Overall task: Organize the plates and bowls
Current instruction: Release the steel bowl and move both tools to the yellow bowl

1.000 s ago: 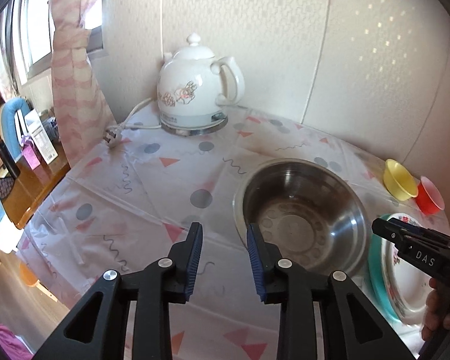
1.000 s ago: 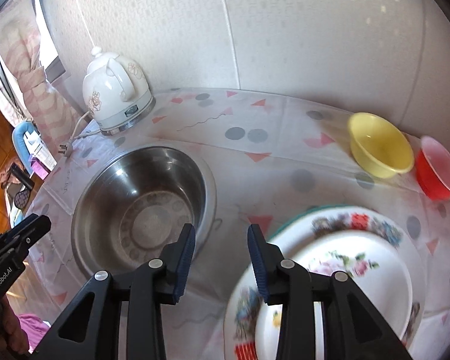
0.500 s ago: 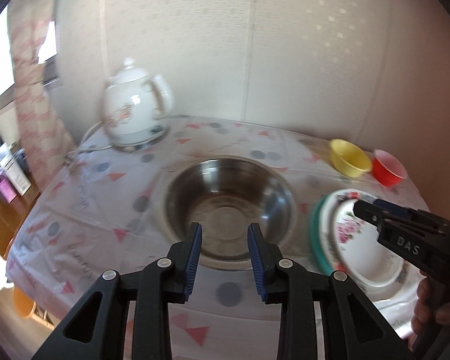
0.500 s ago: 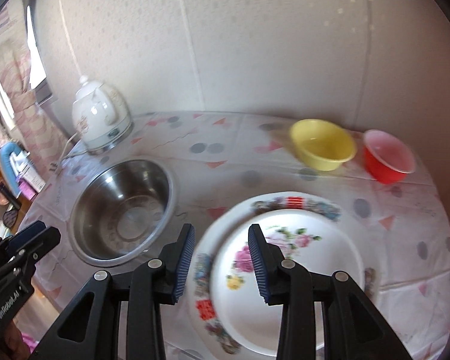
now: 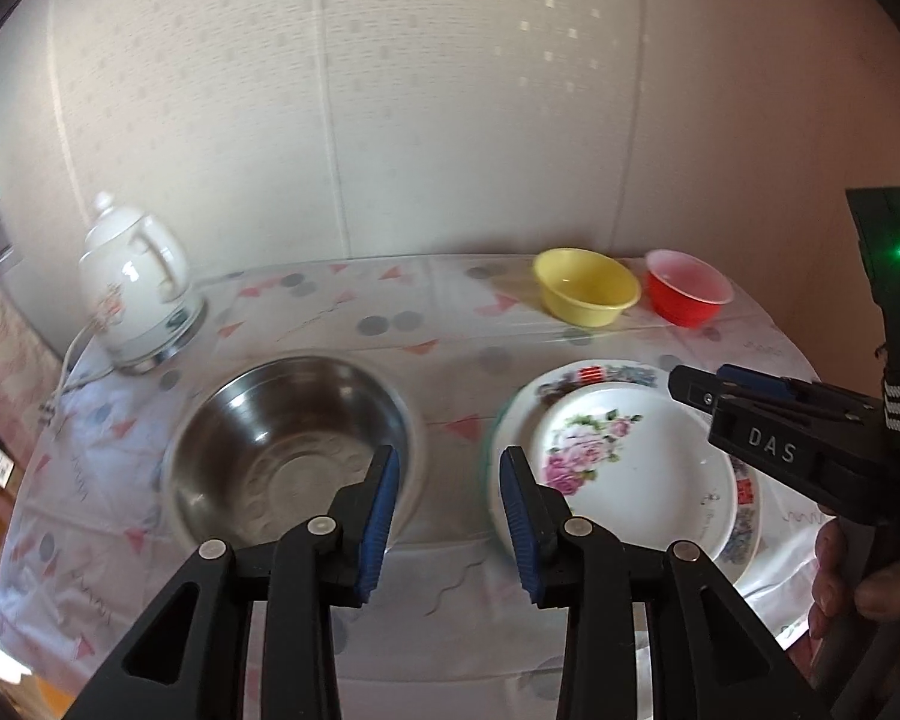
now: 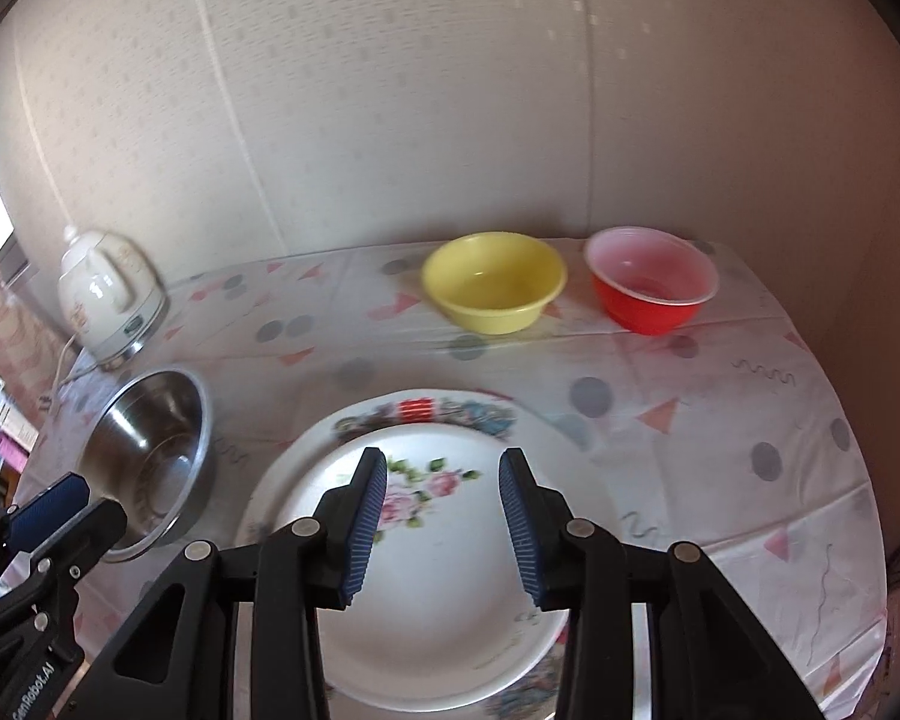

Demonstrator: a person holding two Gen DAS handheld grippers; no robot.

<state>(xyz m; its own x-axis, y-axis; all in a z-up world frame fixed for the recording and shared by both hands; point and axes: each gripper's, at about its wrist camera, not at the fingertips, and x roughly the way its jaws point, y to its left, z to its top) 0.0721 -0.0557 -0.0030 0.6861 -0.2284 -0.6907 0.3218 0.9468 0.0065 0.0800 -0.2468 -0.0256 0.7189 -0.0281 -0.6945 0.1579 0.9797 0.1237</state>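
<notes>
Hovering over the stacked floral plates point(image 6: 444, 546), both the left gripper point(image 5: 450, 501) and right gripper point(image 6: 442, 504) are seen narrowly parted, nothing held, jaws just opened slightly.

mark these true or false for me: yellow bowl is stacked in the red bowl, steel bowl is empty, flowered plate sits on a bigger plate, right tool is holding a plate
1. The yellow plastic bowl sits inside the red plastic bowl. False: they stand side by side.
2. The round steel bowl is empty. True.
3. The white flowered plate lies on a larger patterned plate. True.
4. The right tool grips a plate. False: it is open, holding nothing.
</notes>
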